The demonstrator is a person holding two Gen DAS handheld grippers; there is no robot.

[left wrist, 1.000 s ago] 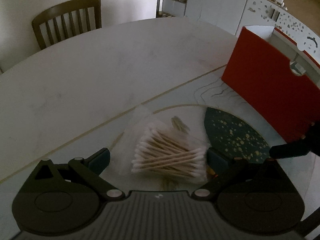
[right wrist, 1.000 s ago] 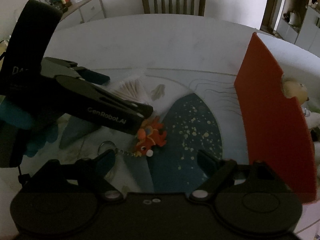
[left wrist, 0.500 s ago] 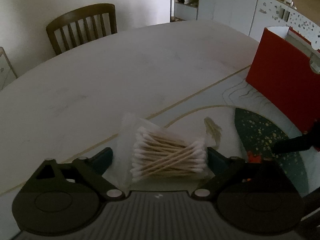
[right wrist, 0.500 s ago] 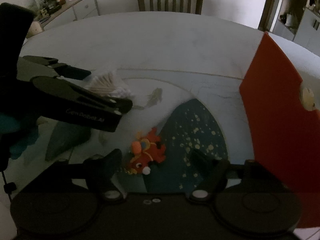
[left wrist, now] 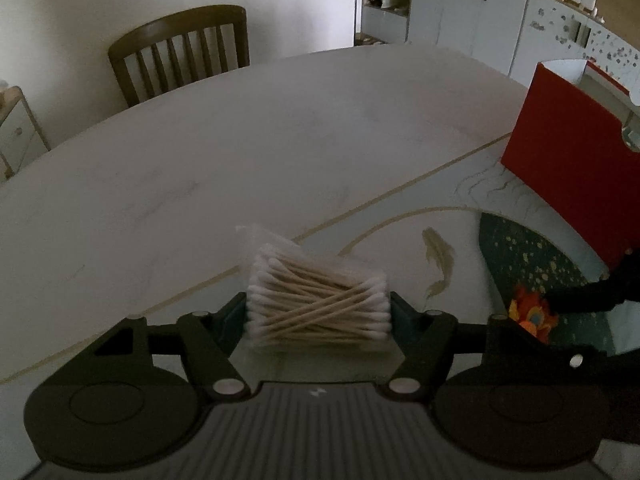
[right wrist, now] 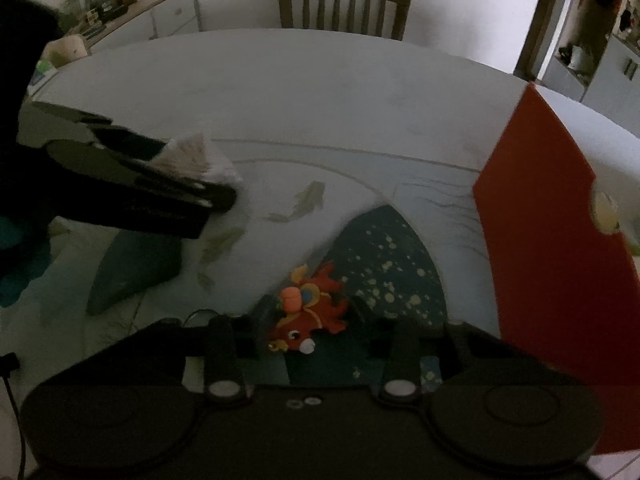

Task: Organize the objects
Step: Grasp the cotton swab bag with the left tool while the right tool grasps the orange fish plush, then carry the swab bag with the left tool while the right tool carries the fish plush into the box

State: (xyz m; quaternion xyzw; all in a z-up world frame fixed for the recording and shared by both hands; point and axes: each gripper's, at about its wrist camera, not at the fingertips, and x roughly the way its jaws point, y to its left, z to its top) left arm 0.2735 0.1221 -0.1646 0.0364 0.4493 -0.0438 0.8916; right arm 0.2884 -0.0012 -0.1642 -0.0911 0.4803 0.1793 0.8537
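The left gripper point(left wrist: 318, 312) has just been closing and is seen pinching a clear packet of cotton swabs point(left wrist: 318, 308) by its ends, near the table's point(left wrist: 240, 160) near edge; the right gripper point(right wrist: 308, 316) has likewise been closing, its fingers pressed against a red fish keychain point(right wrist: 310, 316) on the patterned mat point(right wrist: 400, 272); a red box point(right wrist: 548, 216) is stood by the table's right edge.
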